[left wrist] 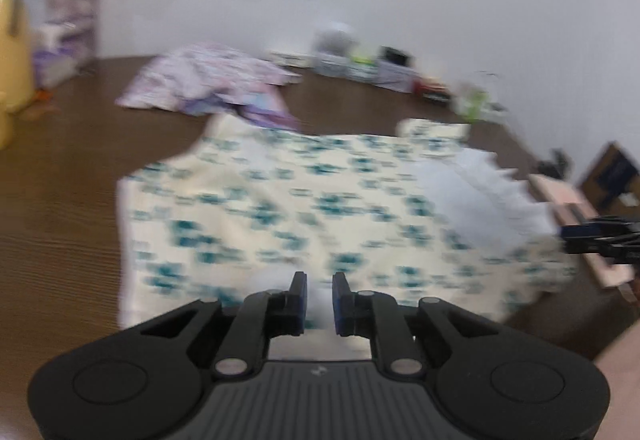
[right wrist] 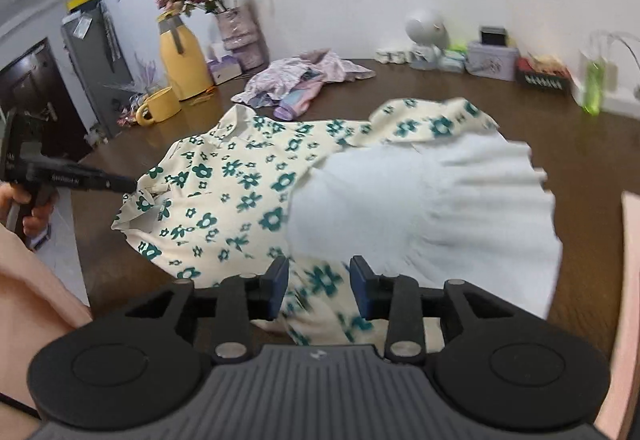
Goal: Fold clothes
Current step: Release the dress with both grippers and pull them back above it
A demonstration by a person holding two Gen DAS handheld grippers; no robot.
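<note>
A cream garment with teal flowers (left wrist: 280, 199) (right wrist: 240, 179) lies spread on the brown table (right wrist: 560, 143), and its white pleated part (left wrist: 480, 199) (right wrist: 420, 199) is turned over onto it at the right. My left gripper (left wrist: 320, 300) hangs over the garment's near edge, jaws slightly apart, with blurred pale cloth showing in the gap. In the right wrist view the left gripper (right wrist: 134, 185) points at the garment's left edge, where the cloth is rumpled. My right gripper (right wrist: 319, 280) stands open over the near hem, with floral cloth loose between its fingers. In the left wrist view the right gripper (left wrist: 564, 240) shows at the far right.
A heap of lilac clothes (right wrist: 304, 79) (left wrist: 208, 79) lies behind the garment. A yellow jug (right wrist: 182, 59), a yellow mug (right wrist: 160, 105) and a vase of flowers (right wrist: 240, 35) stand at the back left. Tins and boxes (right wrist: 490, 59) and a green bottle (right wrist: 592, 83) line the back right. A hand (right wrist: 28, 207) holds the left gripper.
</note>
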